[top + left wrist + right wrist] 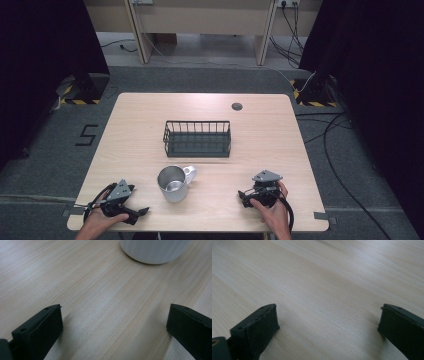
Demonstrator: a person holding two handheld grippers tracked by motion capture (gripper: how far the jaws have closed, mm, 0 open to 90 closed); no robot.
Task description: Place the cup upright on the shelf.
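Observation:
A shiny metal mug (173, 183) with a handle on its right stands upright near the table's front middle. Its pale rounded base (155, 251) shows at the top of the left gripper view. Behind it sits a black wire basket (197, 138), nothing visible inside. My left gripper (140, 214) rests on the table at the front left, jaws wide apart and pointing right toward the mug. My right gripper (243, 196) rests at the front right, open as well, pointing left. Bare wood lies between the jaws of both.
The light wooden table (150, 115) has a round grey cable grommet (237, 106) near its back edge. Black curtains stand on both sides, and cables run over the grey floor to the right.

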